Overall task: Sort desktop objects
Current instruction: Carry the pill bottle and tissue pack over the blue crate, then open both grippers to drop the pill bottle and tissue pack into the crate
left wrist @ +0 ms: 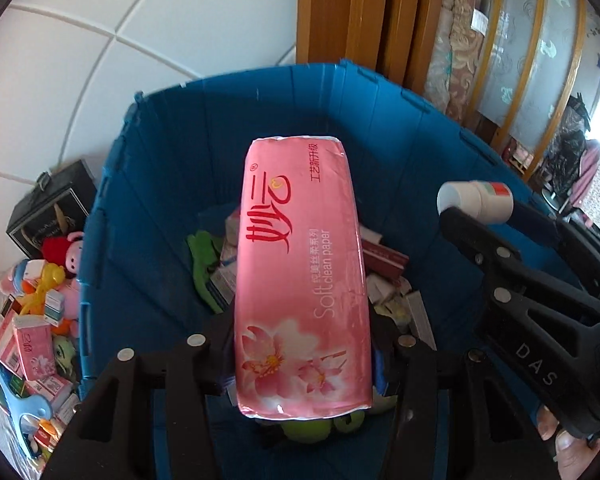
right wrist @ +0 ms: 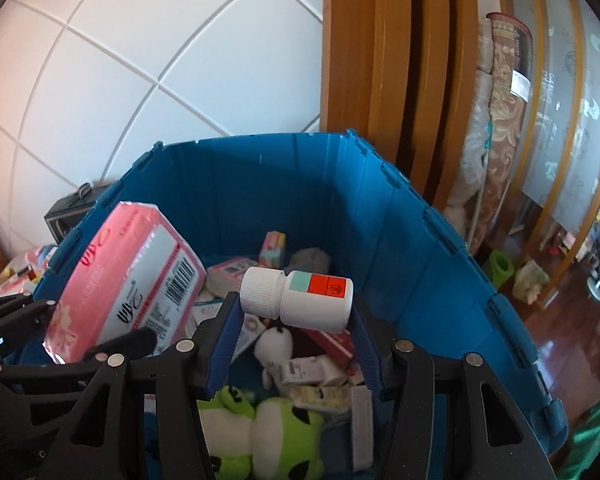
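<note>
Left wrist view: my left gripper (left wrist: 302, 344) has its jaws clamped on the near end of the tissue pack (left wrist: 300, 276). It is soft, light and slick-wrapped, so I squeeze its flat sides. Its long axis runs straight out ahead of the jaws, over the blue bin (left wrist: 160, 184).

Right wrist view: my right gripper (right wrist: 294, 316) pinches the pill bottle (right wrist: 300, 298) end to end. It is rigid, light and smooth, lying crosswise between the jaws, cap toward the left jaw, above the bin.
</note>
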A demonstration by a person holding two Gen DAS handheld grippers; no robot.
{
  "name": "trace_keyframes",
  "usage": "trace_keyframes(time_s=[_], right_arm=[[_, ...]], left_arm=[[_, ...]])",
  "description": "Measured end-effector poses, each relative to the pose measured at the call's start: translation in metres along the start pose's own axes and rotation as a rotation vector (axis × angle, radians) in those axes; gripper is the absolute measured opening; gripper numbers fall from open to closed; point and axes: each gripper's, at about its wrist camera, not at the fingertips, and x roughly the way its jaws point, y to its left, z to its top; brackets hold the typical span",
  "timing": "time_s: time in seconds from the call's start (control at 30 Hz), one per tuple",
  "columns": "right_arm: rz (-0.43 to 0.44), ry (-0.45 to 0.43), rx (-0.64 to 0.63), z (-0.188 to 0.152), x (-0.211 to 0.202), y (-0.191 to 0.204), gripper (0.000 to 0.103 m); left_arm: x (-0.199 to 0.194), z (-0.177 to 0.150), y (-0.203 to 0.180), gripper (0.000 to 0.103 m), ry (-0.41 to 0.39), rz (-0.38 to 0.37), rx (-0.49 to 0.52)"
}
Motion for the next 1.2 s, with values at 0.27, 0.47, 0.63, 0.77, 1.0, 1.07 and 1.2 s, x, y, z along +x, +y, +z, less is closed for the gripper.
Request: trace_keyframes(time_s=[0.27, 0.47, 0.63, 0.77, 1.0, 1.07, 1.2], right_arm=[[0.018, 0.018, -0.039, -0.003, 0.004, 0.002, 0.052], [0.027, 0.022, -0.051, -0.001, 0.005, 0.004, 0.053], [0.05, 0.027, -0.048, 0.0, 0.007, 0.001, 0.063], [0.06, 0.016, -0.049, 0.0, 0.004, 0.001, 0.073], [0.091, 0.006, -0.051, 0.001, 0.005, -0.002, 0.076], [0.104, -0.004, -0.044, 0.001, 0.004, -0.005, 0.083], [0.124, -0.028, -0.028, 0.003, 0.001, -0.008, 0.099]], left_arm=[[0.011, -0.004, 0.001, 0.05, 0.083, 0.025, -0.023], [0.013, -0.002, 0.0, 0.05, 0.094, 0.043, -0.015], [0.008, -0.002, -0.002, 0.05, 0.066, 0.068, -0.004], [0.007, -0.001, -0.002, 0.05, 0.059, 0.077, 0.009], [0.007, 0.0, -0.001, 0.05, 0.06, 0.086, 0.002], [0.005, -0.001, 0.0, 0.05, 0.051, 0.096, -0.001], [-0.008, -0.004, 0.001, 0.05, -0.032, 0.133, -0.013]])
